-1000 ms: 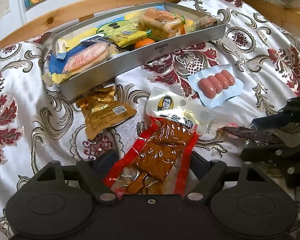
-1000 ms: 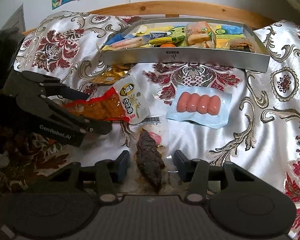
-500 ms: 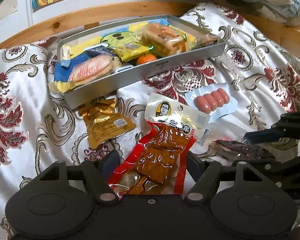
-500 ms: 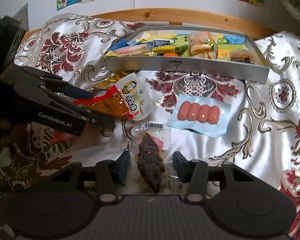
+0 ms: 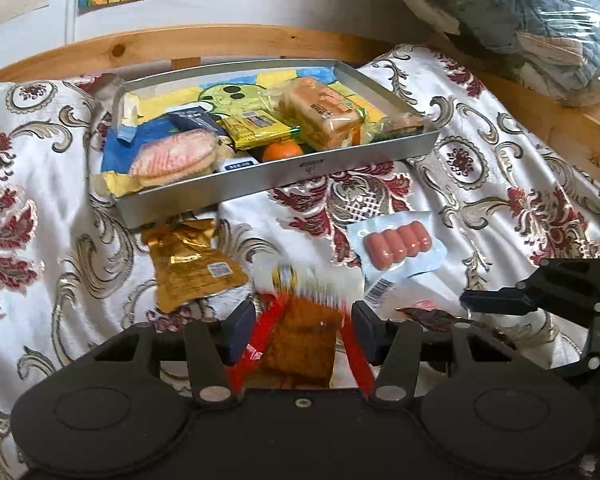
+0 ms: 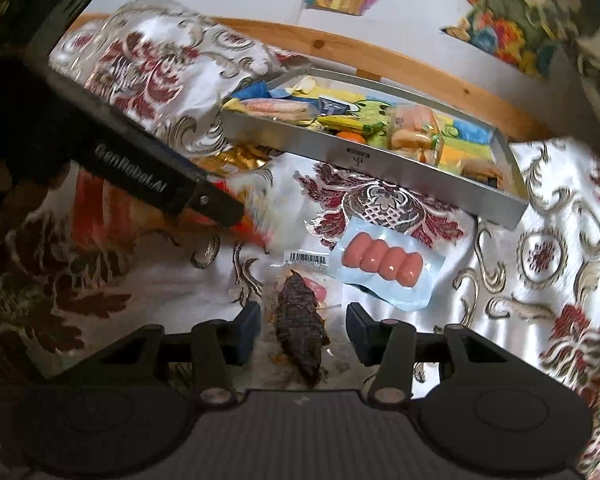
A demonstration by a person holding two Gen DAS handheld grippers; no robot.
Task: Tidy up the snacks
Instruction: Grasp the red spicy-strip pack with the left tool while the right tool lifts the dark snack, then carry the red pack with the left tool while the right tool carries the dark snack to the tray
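Left gripper (image 5: 303, 330): we see fingers clamped on the red-edged snack pouch (image 5: 300, 336), motion-blurred, print unreadable. Right gripper (image 6: 303, 334) spread apart around the dark dried-meat pack (image 6: 300, 332), not pinching; its barcode label shows, digits too small. "GenRobot.AI" reads on the left tool. Sausage pack (image 6: 384, 262) and gold packet (image 5: 194, 266) lie on the bedspread before the metal tray (image 5: 284, 174) of snacks.

A brushed matt metal tray (image 5: 284, 172) sits on glossy satin cloth (image 5: 500, 184) with woven brocade patterns; behind it runs a smooth knotty wooden rail (image 5: 204, 46). The gold pouch (image 5: 192, 268) is crinkled shiny foil, the sausage pack (image 6: 384, 264) glossy plastic film
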